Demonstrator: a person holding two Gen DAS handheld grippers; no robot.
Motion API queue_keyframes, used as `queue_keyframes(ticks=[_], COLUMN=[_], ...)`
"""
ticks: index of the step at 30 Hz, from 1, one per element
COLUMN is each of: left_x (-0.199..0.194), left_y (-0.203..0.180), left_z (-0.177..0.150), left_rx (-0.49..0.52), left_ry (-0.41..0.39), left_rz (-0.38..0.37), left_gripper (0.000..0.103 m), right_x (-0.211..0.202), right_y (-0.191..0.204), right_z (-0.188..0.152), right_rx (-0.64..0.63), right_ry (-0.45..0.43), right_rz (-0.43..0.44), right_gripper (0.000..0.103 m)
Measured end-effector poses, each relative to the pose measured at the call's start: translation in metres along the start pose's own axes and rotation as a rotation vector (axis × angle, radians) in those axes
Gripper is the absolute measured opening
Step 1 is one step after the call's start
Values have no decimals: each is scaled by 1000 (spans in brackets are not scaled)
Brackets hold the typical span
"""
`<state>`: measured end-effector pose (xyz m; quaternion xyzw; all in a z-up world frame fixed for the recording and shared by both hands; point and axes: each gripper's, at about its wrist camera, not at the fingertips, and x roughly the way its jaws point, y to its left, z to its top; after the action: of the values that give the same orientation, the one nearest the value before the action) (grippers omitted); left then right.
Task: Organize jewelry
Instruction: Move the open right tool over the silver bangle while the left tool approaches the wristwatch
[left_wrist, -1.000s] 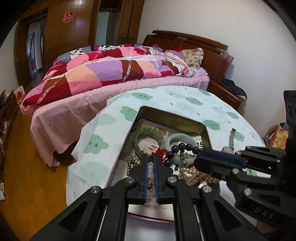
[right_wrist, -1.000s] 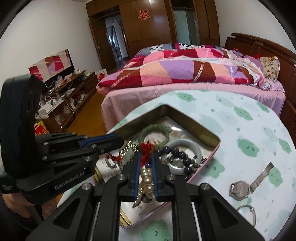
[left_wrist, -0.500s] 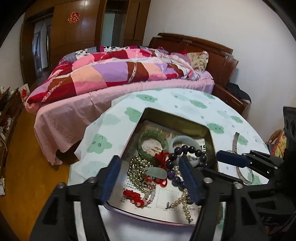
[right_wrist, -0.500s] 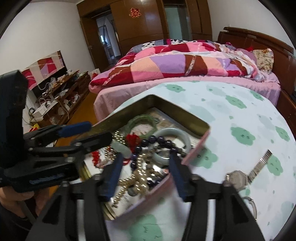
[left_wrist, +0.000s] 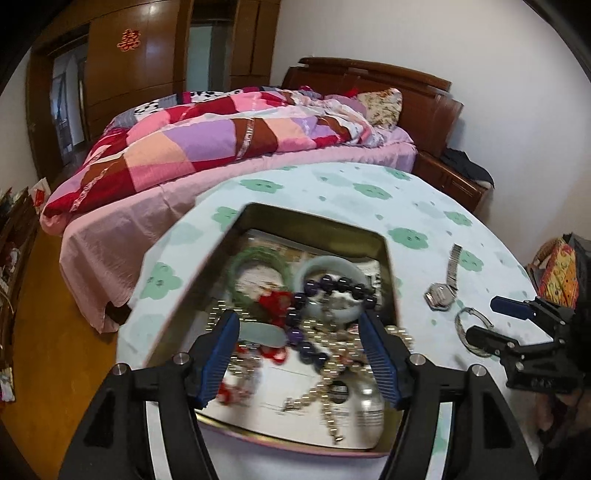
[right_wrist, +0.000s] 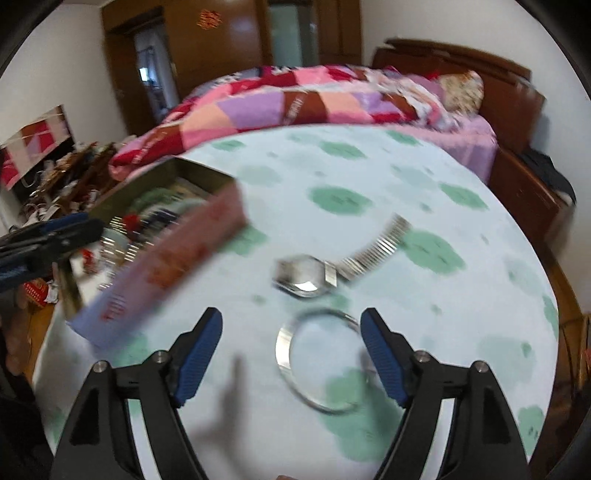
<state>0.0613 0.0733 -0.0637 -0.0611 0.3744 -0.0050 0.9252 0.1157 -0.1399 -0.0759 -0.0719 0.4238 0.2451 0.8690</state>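
1. Between the spread jaws of the right gripper, flat on the cloud-print counter, lay the silver bangle; the jaws stood wide, holding nothing, one to each side of the ring
2. Just beyond the bangle lay the wristwatch, its case nearest the jaws and its metal strap running away up and to the right, so its long axis sat diagonal to the jaw line
3. The right gripper was the nearer one to both pieces; a straight closing looked enough for the bangle, while the watch would likely want a grip across its strap
4. The left gripper hung over the open tin, jaws wide and empty, above the tangle of pearls, dark beads and green bangle inside
5. The tin lay to the left of the bangle and watch, near them but apart; its pink side wall faced the right gripper
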Motion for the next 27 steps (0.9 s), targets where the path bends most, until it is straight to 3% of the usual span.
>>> queue_keyframes(ticks=[9,13,19,24,27], left_x=[2,3,10,27,43], left_y=[-42,-60,-87,-118,-135], left_z=[9,13,19,21,20], left_rx=[86,127,185,241,267], left_ry=[0,-6,-3,14,48], left_rz=[-17,-25,-48,-81,-98], left_gripper=[67,67,67,67,67], right_x=[12,11,6,-1,-2], right_y=[-13,-15,-24,-52,-73], right_z=[-9,-12,-16,-17,-17], right_rx=[-7,-22,-6,66,136], right_ry=[95,88,70,25,26], right_rz=[19,-19,-38,-174,-181], right_gripper=[81,65,64,64,64])
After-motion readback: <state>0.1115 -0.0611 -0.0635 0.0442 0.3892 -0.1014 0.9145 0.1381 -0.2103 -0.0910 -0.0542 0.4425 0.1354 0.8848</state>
